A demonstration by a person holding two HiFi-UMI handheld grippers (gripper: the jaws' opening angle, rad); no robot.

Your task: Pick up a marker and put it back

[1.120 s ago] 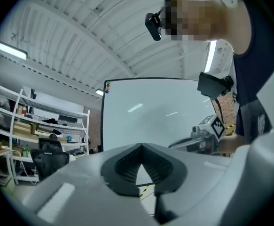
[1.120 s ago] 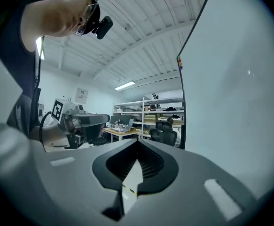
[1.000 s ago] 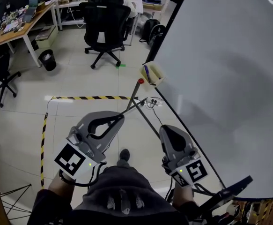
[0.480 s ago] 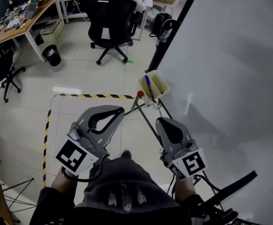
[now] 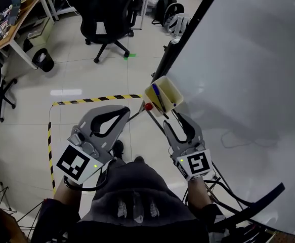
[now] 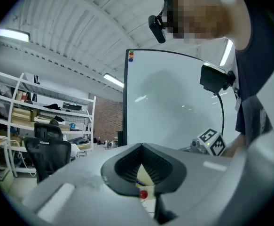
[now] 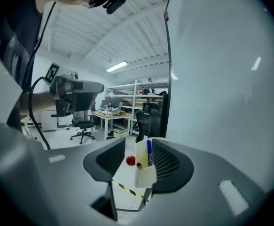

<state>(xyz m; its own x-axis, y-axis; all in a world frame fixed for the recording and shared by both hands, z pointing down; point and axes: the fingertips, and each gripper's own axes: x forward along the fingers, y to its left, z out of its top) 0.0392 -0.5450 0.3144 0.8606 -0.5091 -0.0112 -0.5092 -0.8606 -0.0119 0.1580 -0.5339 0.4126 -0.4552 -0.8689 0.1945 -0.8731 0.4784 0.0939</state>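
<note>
At your far left, toward 10 o'clock in the head view, a black bin point(image 5: 41, 59) stands beside a wooden tabletop point(image 5: 5, 34), and a black office chair point(image 5: 105, 19) sits at about 11 o'clock on the tiled floor point(image 5: 31, 115). A strip of yellow-and-black tape point(image 5: 96, 99) runs across the floor just beyond your left gripper point(image 5: 123, 114). Its fingers are closed tip to tip with nothing in them, and the left gripper view shows only the loop between the pads. From that gripper's tip, a small red knob point(image 5: 148, 107) lies close at 2 o'clock, on a thin dark stand leg. Just past the knob is the cream cup point(image 5: 171, 91), fixed against the dark frame at the lower edge of the whiteboard point(image 5: 248, 59). The blue marker point(image 5: 157, 95) stands inside the cup, leaning on its wall. Your right gripper point(image 5: 179, 119) is just short of the cup, which lies at its 11 o'clock. Its fingers have just been opening and stand wide apart. In the right gripper view the cup point(image 7: 145, 173) and marker point(image 7: 149, 153) line up with the gap, the right finger overlapping the cup's edge, but the pads press on nothing. The whiteboard fills everything from 1 to 4 o'clock.
</note>
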